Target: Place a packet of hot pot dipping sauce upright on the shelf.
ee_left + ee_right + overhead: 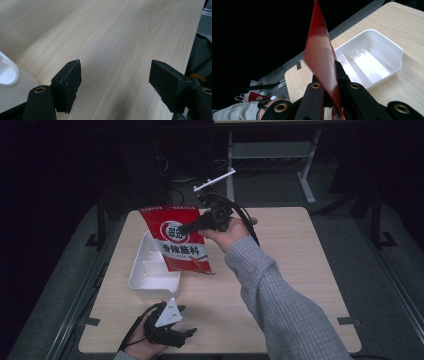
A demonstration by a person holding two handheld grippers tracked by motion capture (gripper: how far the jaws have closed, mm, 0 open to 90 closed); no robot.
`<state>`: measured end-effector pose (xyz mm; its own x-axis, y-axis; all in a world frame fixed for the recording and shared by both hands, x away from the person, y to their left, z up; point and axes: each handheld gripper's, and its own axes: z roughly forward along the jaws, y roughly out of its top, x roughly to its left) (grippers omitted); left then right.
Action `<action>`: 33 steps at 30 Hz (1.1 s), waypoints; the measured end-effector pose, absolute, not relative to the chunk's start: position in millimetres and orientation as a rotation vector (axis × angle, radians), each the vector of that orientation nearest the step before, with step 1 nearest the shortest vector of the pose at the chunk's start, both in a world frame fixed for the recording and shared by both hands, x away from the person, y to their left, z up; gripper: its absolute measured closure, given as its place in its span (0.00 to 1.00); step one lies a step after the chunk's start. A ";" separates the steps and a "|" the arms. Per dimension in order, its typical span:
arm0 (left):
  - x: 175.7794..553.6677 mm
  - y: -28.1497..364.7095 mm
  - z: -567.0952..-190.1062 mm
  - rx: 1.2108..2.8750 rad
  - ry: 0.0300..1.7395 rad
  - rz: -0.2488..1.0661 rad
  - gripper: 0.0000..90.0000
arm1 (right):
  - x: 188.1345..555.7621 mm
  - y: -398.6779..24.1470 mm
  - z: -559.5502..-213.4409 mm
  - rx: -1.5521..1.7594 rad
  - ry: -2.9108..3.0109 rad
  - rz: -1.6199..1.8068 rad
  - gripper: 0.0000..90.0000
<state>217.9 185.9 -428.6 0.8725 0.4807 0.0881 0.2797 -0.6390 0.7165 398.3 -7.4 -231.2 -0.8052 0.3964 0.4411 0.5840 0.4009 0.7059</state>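
Looking at a glossy red foil-like sauce packet, catching light along its smooth face. Sitting under it, a white plastic tray, smooth and slightly shiny. Showing pale wood-grain laminate on the counter, matt. Wearing matt black, slightly rough pads on the left gripper.

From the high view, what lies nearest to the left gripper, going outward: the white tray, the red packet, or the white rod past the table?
1. White tray, just beyond the left gripper, on the table.
2. Red packet, held up above the tray.
3. White rod, past the table's far edge.
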 end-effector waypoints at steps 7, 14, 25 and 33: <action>218.1 186.9 -428.7 2.300 0.544 0.352 0.28 | 403.0 7.7 -233.8 -0.863 -2.454 -1.353 0.98; 218.5 188.1 -429.2 2.306 0.545 0.353 0.28 | 406.2 17.0 -235.8 -0.860 -2.446 -1.346 0.98; 219.0 188.8 -430.7 2.313 0.541 0.344 0.28 | 413.2 31.1 -245.1 -0.871 -2.434 -1.343 0.98; 219.1 189.5 -430.9 2.311 0.543 0.340 0.28 | 417.4 39.4 -250.3 -0.883 -2.426 -1.353 0.98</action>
